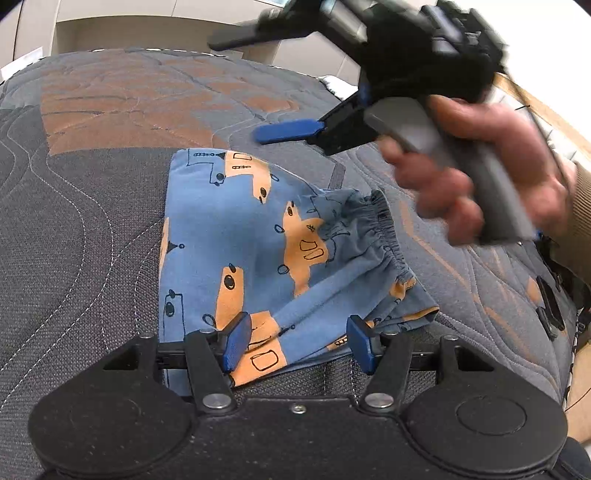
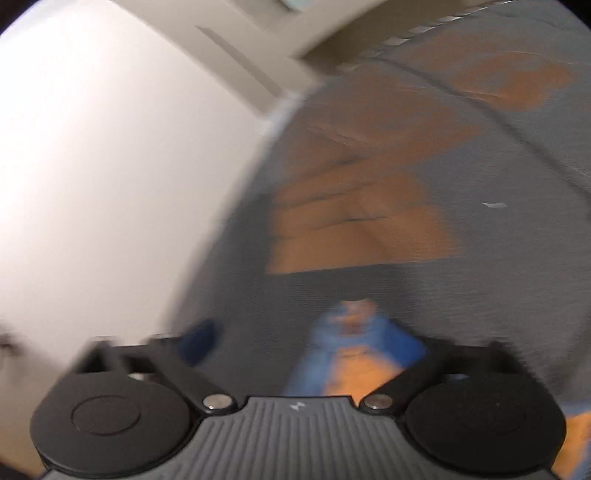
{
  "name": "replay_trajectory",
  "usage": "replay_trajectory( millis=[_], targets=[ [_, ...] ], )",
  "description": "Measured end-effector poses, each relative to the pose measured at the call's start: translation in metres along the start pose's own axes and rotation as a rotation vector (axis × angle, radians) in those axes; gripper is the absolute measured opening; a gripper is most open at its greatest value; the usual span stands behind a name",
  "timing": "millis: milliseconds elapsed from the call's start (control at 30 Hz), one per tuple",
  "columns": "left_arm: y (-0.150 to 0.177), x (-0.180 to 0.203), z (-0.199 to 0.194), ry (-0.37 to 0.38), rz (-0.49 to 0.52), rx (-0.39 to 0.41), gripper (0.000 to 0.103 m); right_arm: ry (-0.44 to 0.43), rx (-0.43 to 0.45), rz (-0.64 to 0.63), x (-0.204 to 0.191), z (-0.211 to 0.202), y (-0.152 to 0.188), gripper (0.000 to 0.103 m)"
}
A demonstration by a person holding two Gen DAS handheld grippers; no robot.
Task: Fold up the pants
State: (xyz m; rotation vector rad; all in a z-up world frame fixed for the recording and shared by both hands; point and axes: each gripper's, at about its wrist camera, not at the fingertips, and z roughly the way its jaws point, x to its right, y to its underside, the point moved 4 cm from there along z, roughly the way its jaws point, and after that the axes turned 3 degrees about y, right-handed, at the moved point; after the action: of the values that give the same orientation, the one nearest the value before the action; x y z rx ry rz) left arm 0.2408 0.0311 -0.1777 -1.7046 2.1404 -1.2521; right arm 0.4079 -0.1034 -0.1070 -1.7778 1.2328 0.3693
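Note:
The blue pants (image 1: 236, 236) with orange patches lie folded on the quilted grey and orange bed cover (image 1: 92, 192), elastic waistband (image 1: 384, 229) to the right. My left gripper (image 1: 300, 343) is low over the pants' near edge. Its blue pads stand apart with flat cloth between them, not pinched. The right gripper (image 1: 236, 88), held by a hand (image 1: 480, 177), hovers above and beyond the pants, wide open and empty. The right wrist view is blurred: the right gripper (image 2: 310, 343) is spread wide, with a bit of the pants (image 2: 351, 354) just below it.
The bed cover (image 2: 424, 166) runs to a far edge against a white wall (image 2: 110, 147) and beige panelling (image 1: 110, 33). A sleeve (image 1: 581, 229) and wooden surface (image 1: 580, 391) sit at the right of the left wrist view.

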Motion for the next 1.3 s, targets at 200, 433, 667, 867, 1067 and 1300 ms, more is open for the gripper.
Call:
replay_trajectory(
  millis=[200, 433, 667, 867, 1067, 1300],
  targets=[
    [-0.006, 0.001, -0.015, 0.005, -0.015, 0.011, 0.063, 0.152, 0.001, 0.015, 0.035, -0.019, 0.038, 0.08],
    [-0.061, -0.05, -0.032, -0.01, -0.132, 0.134, 0.071, 0.552, 0.096, -0.541, 0.013, -0.073, 0.066, 0.083],
    [-0.102, -0.059, 0.038, -0.065, -0.155, 0.041, 0.063, 0.582, 0.03, -0.596, 0.015, -0.053, 0.094, 0.076],
    [-0.091, -0.056, 0.07, -0.196, -0.015, -0.075, 0.08, 0.644, 0.009, -0.491, 0.059, -0.071, 0.113, 0.085],
    [-0.086, -0.066, 0.071, -0.189, -0.061, -0.072, 0.082, 0.62, 0.075, -0.389, 0.055, -0.085, 0.122, 0.085],
    [-0.084, -0.068, 0.058, -0.153, -0.105, -0.088, 0.081, 0.505, 0.143, -0.183, 0.059, -0.108, 0.121, 0.091]
  ],
)
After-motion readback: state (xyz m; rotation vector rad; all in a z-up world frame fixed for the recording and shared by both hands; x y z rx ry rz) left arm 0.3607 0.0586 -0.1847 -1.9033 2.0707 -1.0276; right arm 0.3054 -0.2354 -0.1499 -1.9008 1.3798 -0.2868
